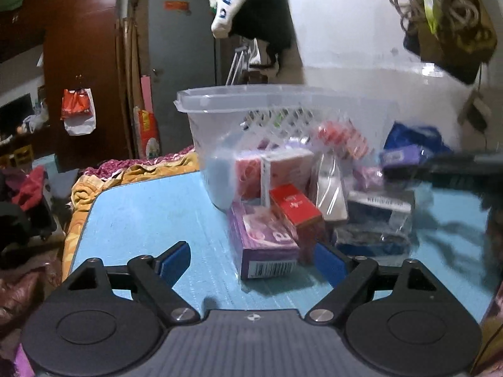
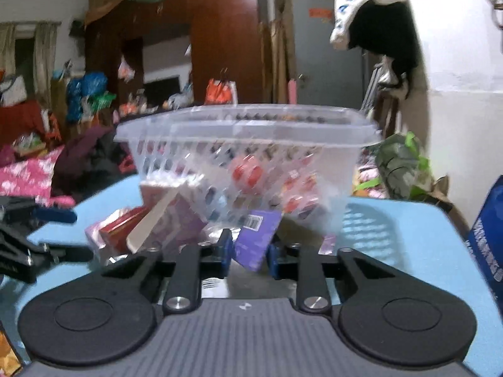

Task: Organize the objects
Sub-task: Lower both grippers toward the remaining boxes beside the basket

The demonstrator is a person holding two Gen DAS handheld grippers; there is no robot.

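Note:
A clear plastic basket (image 1: 251, 100) stands on the blue table (image 1: 151, 213), also in the right wrist view (image 2: 245, 125), with red round items inside. In front of it lie a purple box (image 1: 264, 245), a red box (image 1: 295, 210) and dark packets (image 1: 377, 220). My left gripper (image 1: 251, 260) is open, its fingers either side of the purple box's near end. My right gripper (image 2: 250, 251) is shut on a small purple box (image 2: 256, 235), held tilted just before the basket. Pink and red boxes (image 2: 151, 226) lie to its left.
A blue carton (image 2: 490, 229) stands at the table's right edge. Clothes hang on the wall above. Bedding and piled clothes (image 1: 94, 182) lie beyond the table's left edge. The other gripper shows at the left of the right wrist view (image 2: 28, 248).

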